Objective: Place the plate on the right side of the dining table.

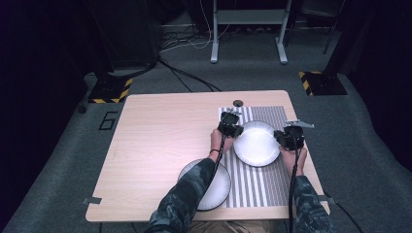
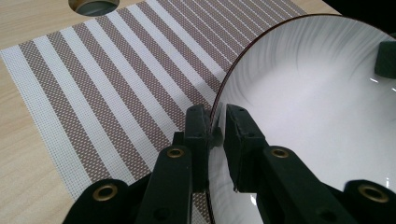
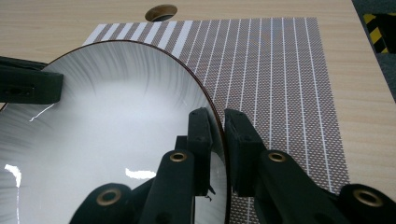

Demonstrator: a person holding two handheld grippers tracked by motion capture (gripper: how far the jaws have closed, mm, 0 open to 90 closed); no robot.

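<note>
The white plate [image 1: 256, 143], glossy, with fine radial ridges toward a thin dark rim, sits over the striped placemat [image 1: 272, 184] on the right half of the wooden surface [image 1: 155, 145]. The left gripper [image 2: 215, 133] is clamped on its left rim, one jaw on either side of the edge, and the right gripper [image 3: 218, 135] pinches the opposite rim the same way. A second, grey-rimmed plate [image 1: 221, 187] lies near the front edge, partly under the left sleeve [image 1: 187, 196].
</note>
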